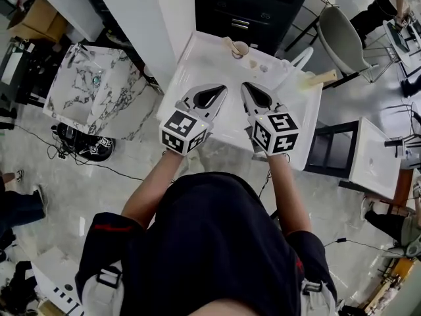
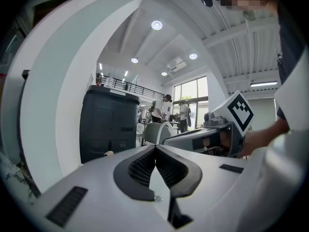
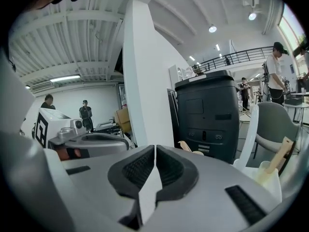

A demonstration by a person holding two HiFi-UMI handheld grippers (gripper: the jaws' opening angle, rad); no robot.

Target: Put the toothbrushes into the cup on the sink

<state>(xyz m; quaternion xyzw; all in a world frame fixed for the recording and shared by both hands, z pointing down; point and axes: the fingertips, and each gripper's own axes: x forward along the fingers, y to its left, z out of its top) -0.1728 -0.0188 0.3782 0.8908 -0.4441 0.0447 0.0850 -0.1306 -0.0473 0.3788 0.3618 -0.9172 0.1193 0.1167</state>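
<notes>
the left gripper (image 1: pixel 222 87) has its black ribbed jaws pressed together with nothing between them, and the right gripper (image 1: pixel 244 85) is the same, closed and empty. both hover side by side, tips close together, over the near half of the white rectangular sink (image 1: pixel 197 58). the small beige cup (image 1: pixel 241 48) stands at the sink's far edge, ahead of the tips and apart from them, with a pale handle (image 1: pixel 229 41) leaning out of it. a wooden-handled tool (image 1: pixel 322 78) sits toward the sink's far right corner. a black cabinet (image 1: pixel 256 5) stands just behind the sink.
</notes>
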